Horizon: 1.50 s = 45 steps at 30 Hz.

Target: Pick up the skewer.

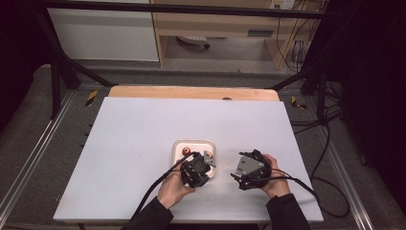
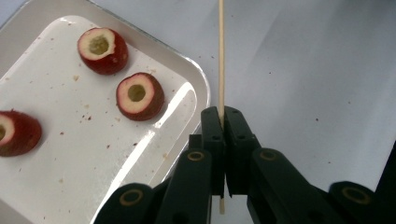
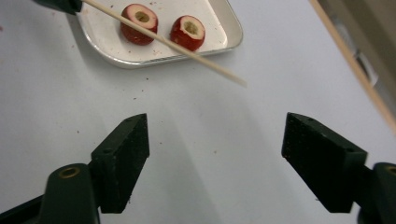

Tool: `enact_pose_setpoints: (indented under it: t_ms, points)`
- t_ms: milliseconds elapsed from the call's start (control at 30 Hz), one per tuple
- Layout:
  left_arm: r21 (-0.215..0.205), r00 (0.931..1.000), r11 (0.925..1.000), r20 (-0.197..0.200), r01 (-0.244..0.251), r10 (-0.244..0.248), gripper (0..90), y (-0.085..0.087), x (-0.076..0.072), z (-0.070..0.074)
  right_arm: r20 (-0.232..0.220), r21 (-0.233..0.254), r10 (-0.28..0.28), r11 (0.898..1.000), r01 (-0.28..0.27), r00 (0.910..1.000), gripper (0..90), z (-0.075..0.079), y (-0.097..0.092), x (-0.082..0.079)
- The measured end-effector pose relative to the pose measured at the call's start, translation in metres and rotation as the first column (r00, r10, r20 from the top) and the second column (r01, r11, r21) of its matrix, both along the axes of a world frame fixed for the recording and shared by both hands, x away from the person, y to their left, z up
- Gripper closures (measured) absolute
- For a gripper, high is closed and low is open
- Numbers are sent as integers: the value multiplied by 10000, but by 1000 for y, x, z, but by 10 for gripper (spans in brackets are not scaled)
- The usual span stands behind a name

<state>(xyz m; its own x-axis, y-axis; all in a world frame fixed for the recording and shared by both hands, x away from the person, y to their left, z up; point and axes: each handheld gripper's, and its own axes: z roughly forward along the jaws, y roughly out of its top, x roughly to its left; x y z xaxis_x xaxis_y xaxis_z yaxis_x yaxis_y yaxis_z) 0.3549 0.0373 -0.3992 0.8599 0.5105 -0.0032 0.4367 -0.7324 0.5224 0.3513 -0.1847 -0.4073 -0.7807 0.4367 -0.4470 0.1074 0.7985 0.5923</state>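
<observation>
**Skewer clamped beside a tray of cored fruit**

A thin wooden skewer (image 2: pixel 221 56) was held upright between the closed jaws of the left gripper (image 2: pixel 223 116), a short end showing below them. In the right gripper view the skewer (image 3: pixel 168 43) was seen slanting across the near rim of the tray (image 3: pixel 154 59), its free tip out over the bare table (image 3: pixel 196 154). The white tray (image 2: pixel 70 154) was set near the middle of the table's near half, with the left gripper (image 1: pixel 197 168) at its near right corner. Three red fruit pieces with hollowed pale centres lay on it: one (image 2: pixel 102 50) towards the far side, one (image 2: pixel 139 95) just beside it, and a third (image 2: pixel 17 133) apart at the view's left edge. Crumbs were scattered over the tray. The right gripper (image 3: pixel 215 154) was kept with its jaws spread wide and nothing between them, over the table to the right of the tray, well apart from the skewer's tip. In the high view it (image 1: pixel 249 171) was seen near the table's near edge.
</observation>
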Motion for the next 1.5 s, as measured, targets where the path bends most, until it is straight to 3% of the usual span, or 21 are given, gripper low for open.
enact_pose_setpoints:
  t_ms: [33, 67, 133, 233, 267, 300, 467, 533, 567, 600, 667, 833, 867, 900, 933, 1067, 1200, 1233, 1500]
  points:
    - [-433, 9997, 9988, 74, -232, 236, 883, 5, -4, 0, -564, 538, -600, 9966, 631, 9966, 200, 0, -4, 2]
    - [-653, 9990, 9971, 150, -400, 411, 883, 8, -6, -1, -752, 713, -821, 9936, 875, 9938, 188, 0, -5, 3]
    - [-838, 9979, 9948, 252, -576, 599, 883, 12, -8, -1, -1349, 1159, -1238, 9834, 1397, 9831, 166, -1, -9, 4]
    - [-1393, 9912, 9837, 520, -1134, 1216, 883, 23, -15, -3, -2100, 1800, -1590, 9635, 1980, 9647, 120, -2, -15, 8]
    - [-1605, 9885, 9783, 541, -1310, 1412, 883, 26, -18, -4, -2100, 1800, -1590, 9635, 1980, 9647, 120, -2, -15, 8]
    - [-1807, 9859, 9725, 531, -1468, 1587, 883, 30, -20, -5, -2545, 2005, -1778, 9519, 2317, 9506, 89, -3, -18, 10]
    - [-2683, 9695, 9389, 560, -2156, 2386, 883, 47, -29, -15, -3210, 2247, -1937, 9353, 2732, 9271, 60, -5, -19, 13]
    - [-2958, 9620, 9259, 655, -2350, 2651, 883, 54, -33, -19, -3308, 2284, -1937, 9332, 2775, 9236, 56, -5, -18, 14]
    - [-3124, 9589, 9177, 612, -2454, 2772, 883, 57, -34, -21, -3477, 2515, -1985, 9218, 2951, 9163, 61, -4, -17, 14]
    - [-3296, 9555, 9090, 581, -2551, 2892, 883, 60, -36, -23, -3477, 2515, -1985, 9218, 2951, 9163, 61, -4, -17, 14]
    - [-3512, 9481, 8959, 612, -2721, 3119, 883, 67, -38, -26, -3727, 2682, -2014, 9111, 3130, 9058, 57, -3, -17, 15]
    - [-4074, 9377, 8670, 658, -2870, 3413, 883, 77, -42, -30, -4333, 2781, -2172, 8910, 3590, 8747, 41, 3, -10, 22]
    - [-4127, 9353, 8634, 684, -2903, 3472, 883, 79, -43, -30, -4333, 2781, -2172, 8910, 3590, 8747, 41, 3, -10, 22]
    - [-4142, 9340, 8623, 719, -2913, 3500, 883, 80, -44, -30, -4486, 2768, -2211, 8869, 3698, 8660, 41, 5, -6, 25]
    - [-4153, 9327, 8613, 742, -2928, 3529, 883, 82, -45, -30, -4486, 2768, -2211, 8869, 3698, 8660, 41, 5, -6, 25]
    - [-4302, 9264, 8483, 658, -3089, 3707, 883, 89, -48, -33, -4749, 2633, -2411, 8787, 3981, 8464, 42, 9, 5, 33]
    - [-4355, 9230, 8419, 593, -3188, 3802, 883, 95, -49, -36, -4773, 2678, -2347, 8790, 3945, 8468, 46, 12, 17, 40]
    - [-4422, 9208, 8370, 585, -3224, 3856, 883, 96, -49, -37, -4781, 2653, -2327, 8809, 3919, 8469, 46, 13, 20, 41]
    - [-4494, 9181, 8309, 551, -3282, 3925, 883, 101, -50, -40, -4670, 2540, -2167, 8958, 3648, 8573, 54, 21, 45, 52]
